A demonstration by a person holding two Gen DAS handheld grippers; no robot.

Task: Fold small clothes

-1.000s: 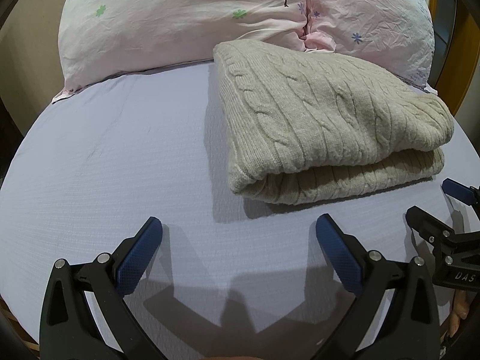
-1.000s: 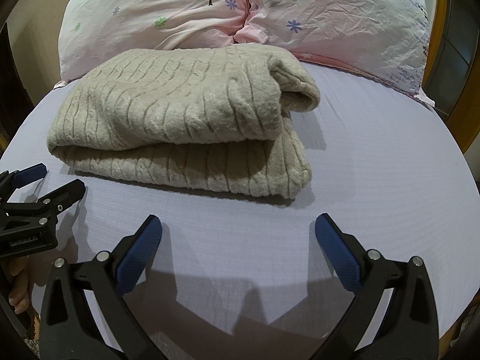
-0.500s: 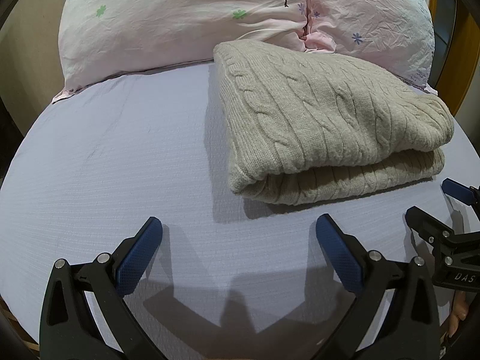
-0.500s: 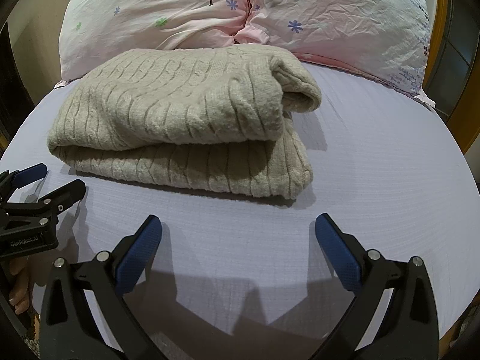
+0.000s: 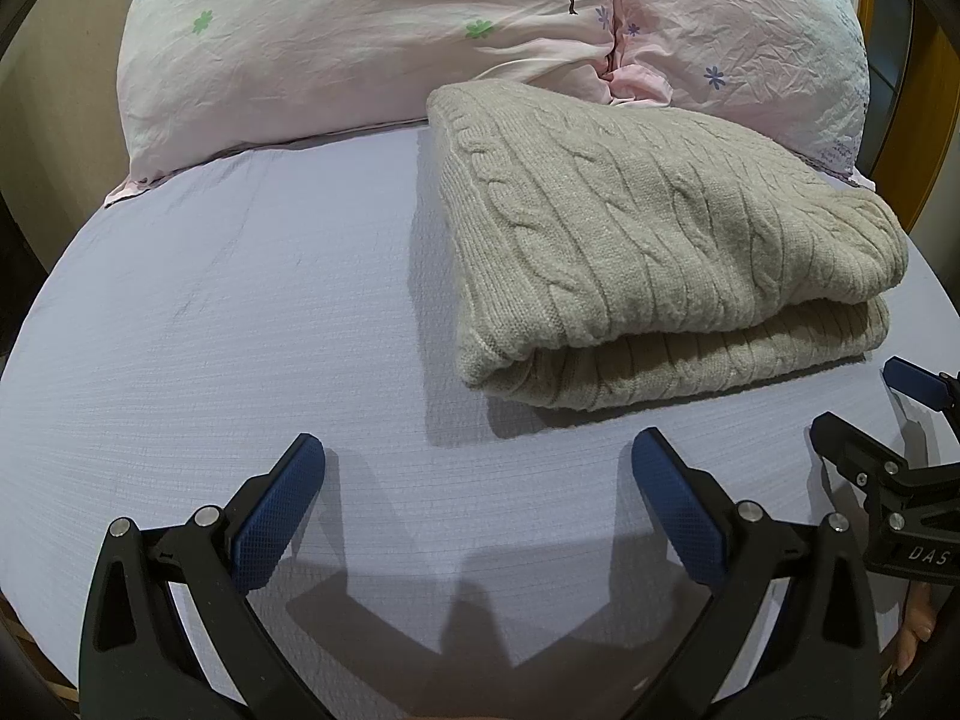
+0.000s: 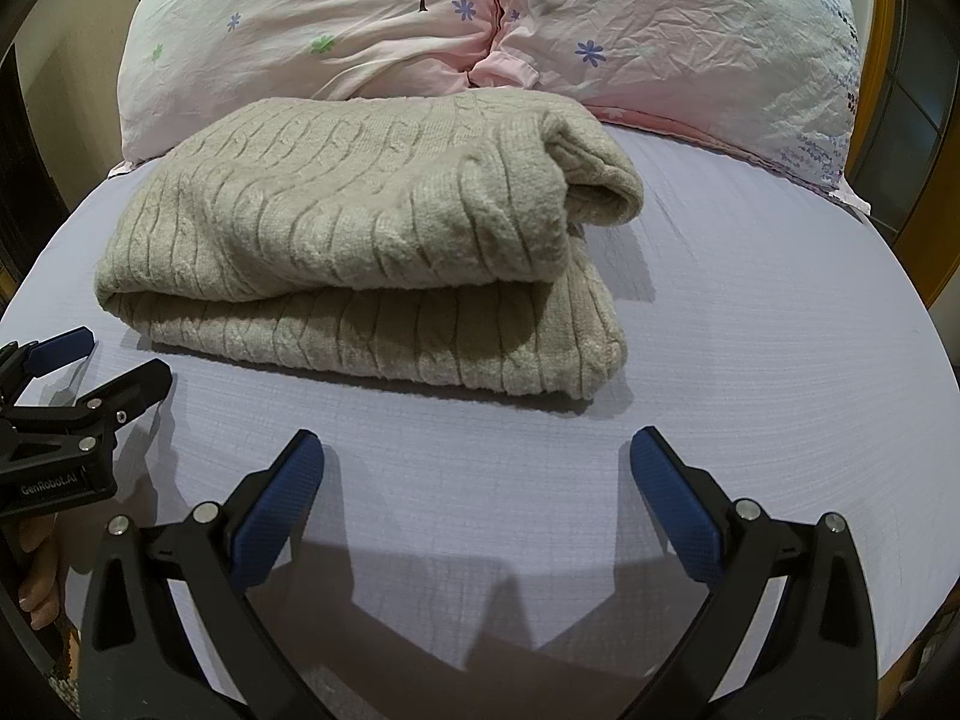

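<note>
Left wrist view: my left gripper point(image 5: 477, 480) fills the lower edge of the frame, its blue-padded jaws spread wide with nothing between them. The beige cable-knit sweater point(image 5: 660, 252) lies folded in the centre right, on the lavender bedsheet point(image 5: 240, 312), well apart from the pads. My right gripper point(image 5: 870, 414) enters at the right edge, jaws apart and empty. Two pink floral pillows point(image 5: 372, 42) span the top.

Right wrist view: my right gripper point(image 6: 477, 480) sits at the bottom, jaws wide, grasping nothing. The sweater point(image 6: 360, 228) occupies the centre left, folded double, its far edge touching the pillows point(image 6: 690, 30). The left gripper point(image 6: 90, 360) appears at the left edge, near the sweater's near corner.
</note>
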